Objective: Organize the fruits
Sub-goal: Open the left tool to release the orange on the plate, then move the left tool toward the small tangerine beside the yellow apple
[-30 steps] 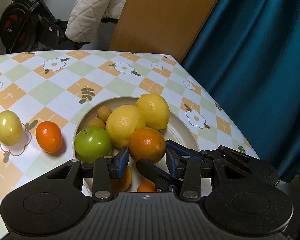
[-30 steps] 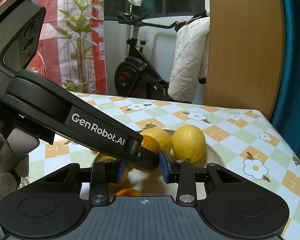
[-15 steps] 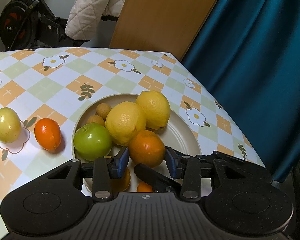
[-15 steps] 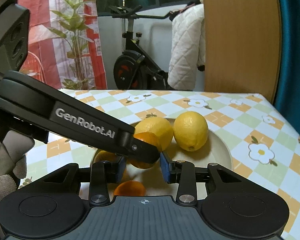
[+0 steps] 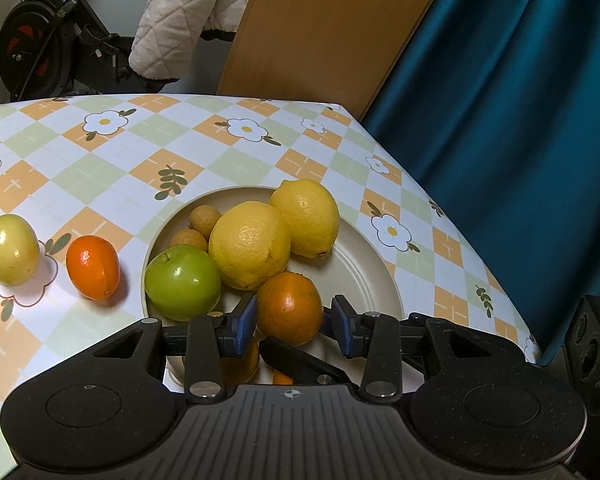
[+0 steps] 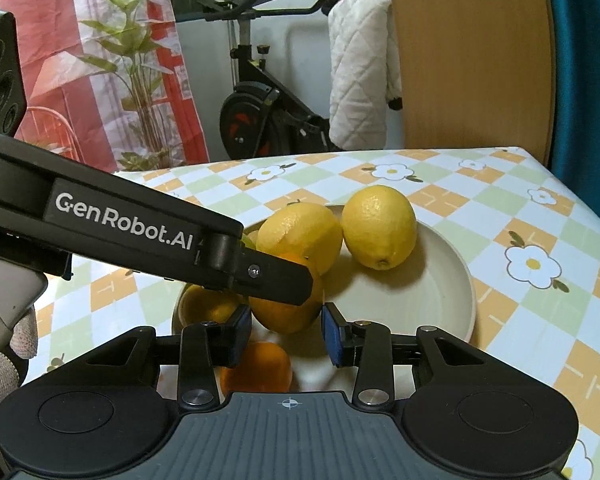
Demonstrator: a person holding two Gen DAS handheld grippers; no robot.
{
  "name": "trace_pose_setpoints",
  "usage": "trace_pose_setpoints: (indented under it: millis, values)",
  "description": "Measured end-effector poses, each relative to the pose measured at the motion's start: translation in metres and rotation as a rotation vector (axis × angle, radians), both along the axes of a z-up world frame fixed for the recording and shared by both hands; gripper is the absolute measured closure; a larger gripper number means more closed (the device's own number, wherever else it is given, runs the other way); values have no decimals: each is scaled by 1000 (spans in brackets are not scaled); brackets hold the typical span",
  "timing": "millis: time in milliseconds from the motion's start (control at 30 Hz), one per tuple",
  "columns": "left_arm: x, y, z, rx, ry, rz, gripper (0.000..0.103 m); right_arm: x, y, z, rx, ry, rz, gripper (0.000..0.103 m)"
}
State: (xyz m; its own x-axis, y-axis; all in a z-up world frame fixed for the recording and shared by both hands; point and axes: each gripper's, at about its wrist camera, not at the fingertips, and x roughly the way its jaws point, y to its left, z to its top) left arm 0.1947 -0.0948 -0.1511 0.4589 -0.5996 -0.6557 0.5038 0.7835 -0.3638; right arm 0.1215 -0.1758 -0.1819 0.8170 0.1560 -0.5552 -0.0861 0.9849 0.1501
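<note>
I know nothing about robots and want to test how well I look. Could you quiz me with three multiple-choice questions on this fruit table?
1. Where is the green apple?
A. on the plate
B. on the tablecloth
C. on the floor

2. How many lemons are on the plate?
A. one
B. two
C. four

3. The small orange fruit on the tablecloth is
A. peeled
B. cut in half
C. whole

Answers:
1. A, it sits inside the plate's rim.
2. B, one lemon lies against another.
3. C, its skin is smooth and unbroken.
</note>
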Motion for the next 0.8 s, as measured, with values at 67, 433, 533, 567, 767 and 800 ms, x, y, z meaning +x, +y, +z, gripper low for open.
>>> trace_pose_setpoints:
  millis: [67,433,533,567,767,800]
  values:
    - [0,1,0,-1,-1,3,60,0,0,0,0,2,-2,67]
    - [8,35,14,-35,-29,77,60,-1,1,7,-26,-10,-30,67]
    - [12,53,22,-45,-48,118,60,-3,1,13,-34,-31,-39,67]
    - [13,60,25,-48,-55,133,60,-3,1,15,-37,-39,-40,67]
    - [21,93,38,-48,-92,199,60,1,7,26,-58,-74,-18,67]
    - [22,98,40,-50,-97,210,60,3,9,27,-63,-76,-11,67]
